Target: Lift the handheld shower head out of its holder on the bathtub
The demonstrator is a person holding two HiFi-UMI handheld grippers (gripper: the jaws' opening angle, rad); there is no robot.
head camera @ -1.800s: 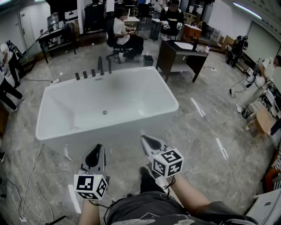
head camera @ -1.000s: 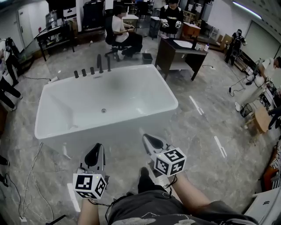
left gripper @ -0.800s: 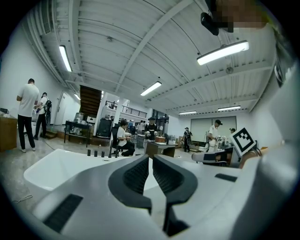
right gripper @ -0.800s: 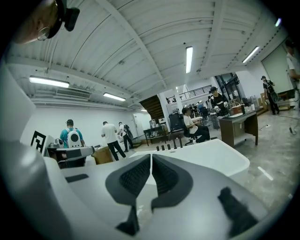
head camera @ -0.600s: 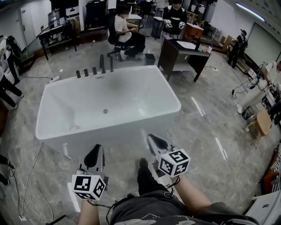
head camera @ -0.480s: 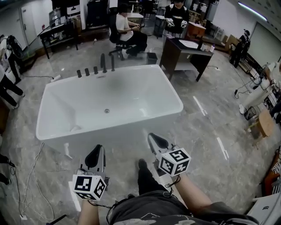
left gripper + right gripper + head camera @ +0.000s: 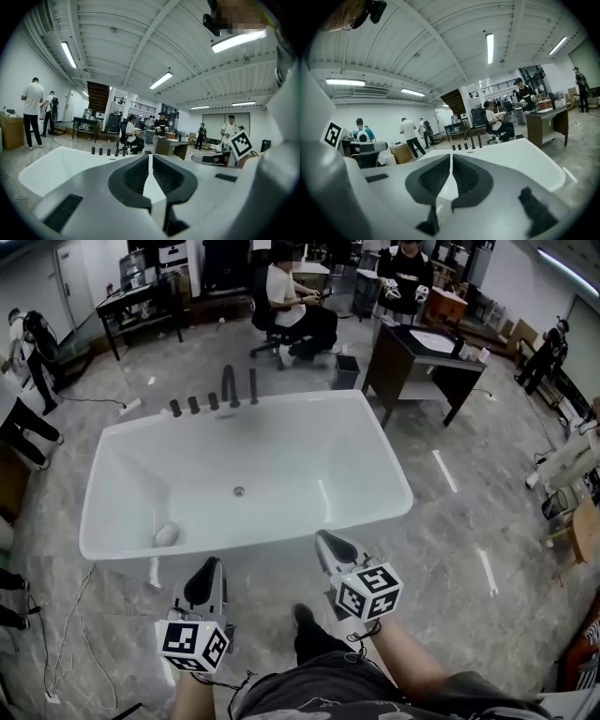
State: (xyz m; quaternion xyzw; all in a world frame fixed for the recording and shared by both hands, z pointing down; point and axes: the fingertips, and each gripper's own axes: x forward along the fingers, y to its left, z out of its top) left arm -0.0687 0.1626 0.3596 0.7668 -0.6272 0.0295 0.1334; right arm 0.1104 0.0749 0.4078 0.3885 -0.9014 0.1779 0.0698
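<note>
Both claws are pinched shut on nothing. The left gripper (image 7: 204, 570) and right gripper (image 7: 328, 545) hang side by side just short of the white bathtub's (image 7: 281, 538) near rim. The black handheld shower head (image 7: 253, 385) stands upright on the far rim, well apart from them.

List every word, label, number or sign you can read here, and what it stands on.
No readable words or numbers anywhere.
Left tool: its cube carries black-and-white square marker patterns, no letters.
Right tool: the same kind of patterns, no letters.
Bathtub: no print seen.
Dark desk and the room behind: any print too small to read.
</note>
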